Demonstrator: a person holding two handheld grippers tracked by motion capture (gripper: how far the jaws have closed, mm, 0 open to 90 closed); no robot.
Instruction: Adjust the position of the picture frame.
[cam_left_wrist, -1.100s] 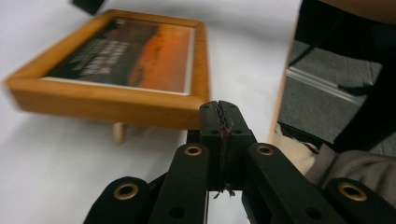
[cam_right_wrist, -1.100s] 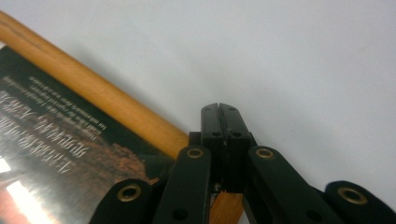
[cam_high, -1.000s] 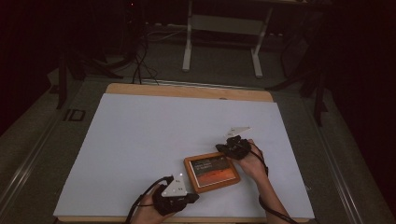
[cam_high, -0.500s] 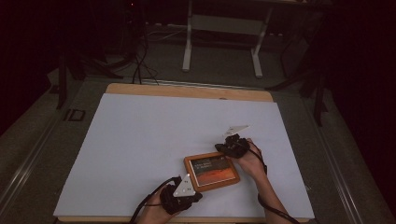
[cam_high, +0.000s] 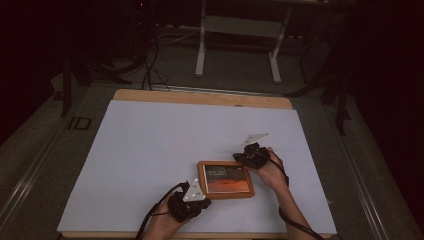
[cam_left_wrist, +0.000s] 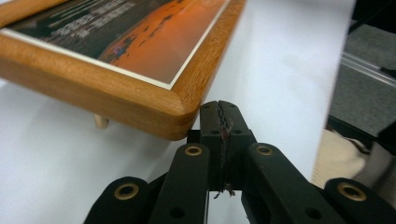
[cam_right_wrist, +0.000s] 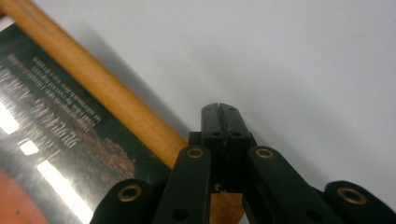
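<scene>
A wood-framed picture with an orange and dark print lies on the white table cover, near the front. My left gripper is at the frame's near left corner. In the left gripper view its jaws are shut and empty, right beside that rounded corner, under which a small peg shows. My right gripper rests at the frame's far right corner. In the right gripper view its shut jaws sit over the wooden edge, gripping nothing.
The table's wooden rim runs along the far side, with a white stand and cables on the dark floor beyond. A pale sleeve shows past the cover's edge in the left gripper view.
My left gripper has shifted slightly to the right, toward the frame's near corner. The right gripper and the frame have stayed put.
</scene>
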